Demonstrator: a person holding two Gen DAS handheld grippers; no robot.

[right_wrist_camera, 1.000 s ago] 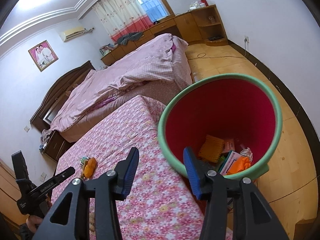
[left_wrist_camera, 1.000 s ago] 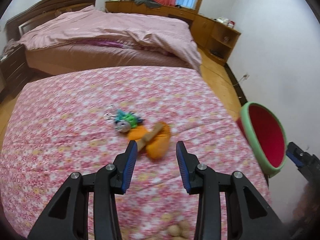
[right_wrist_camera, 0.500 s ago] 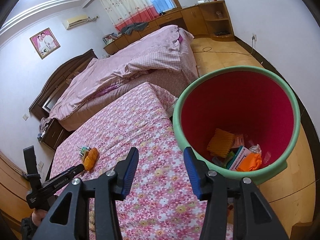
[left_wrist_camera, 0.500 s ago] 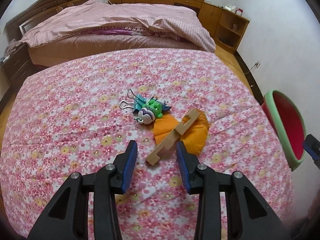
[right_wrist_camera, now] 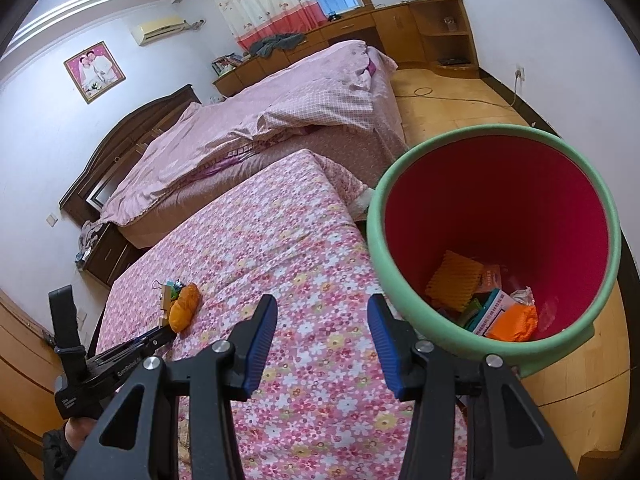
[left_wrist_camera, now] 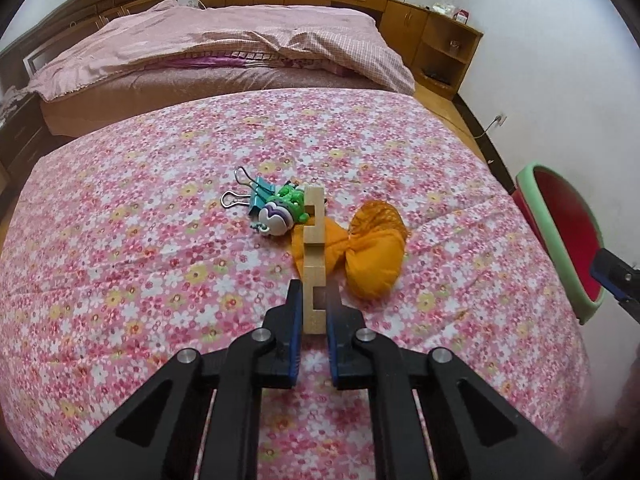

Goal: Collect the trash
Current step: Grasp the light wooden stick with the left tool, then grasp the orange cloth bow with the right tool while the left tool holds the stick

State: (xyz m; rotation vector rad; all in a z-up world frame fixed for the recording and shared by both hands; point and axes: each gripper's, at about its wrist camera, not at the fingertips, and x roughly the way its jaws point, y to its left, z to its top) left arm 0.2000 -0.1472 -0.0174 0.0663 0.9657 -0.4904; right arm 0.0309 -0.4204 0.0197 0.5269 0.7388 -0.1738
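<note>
A notched wooden piece (left_wrist_camera: 313,248) lies on the pink floral bedcover (left_wrist_camera: 160,280), its far end over an orange net pouch (left_wrist_camera: 374,256). My left gripper (left_wrist_camera: 313,296) is closing on the piece's near end, and both blue pads touch it. Just beyond lie a green and white toy (left_wrist_camera: 286,210) and a teal binder clip (left_wrist_camera: 258,196). In the right wrist view my right gripper (right_wrist_camera: 322,312) hangs open over the bedcover with nothing in it, beside the red bin with a green rim (right_wrist_camera: 376,248). The same pouch (right_wrist_camera: 185,306) and left gripper (right_wrist_camera: 160,330) show at far left.
The bin (left_wrist_camera: 548,232) stands off the bed's right edge on the wooden floor (right_wrist_camera: 440,108) and holds several scraps (right_wrist_camera: 508,316). A second bed with a pink quilt (left_wrist_camera: 224,40) lies beyond. Wooden cabinets (left_wrist_camera: 432,36) line the far wall.
My left gripper has sunk toward the bedcover and its jaws have come together on the wooden piece, which now points straight ahead. My right gripper has slid left, so the bin sits further right.
</note>
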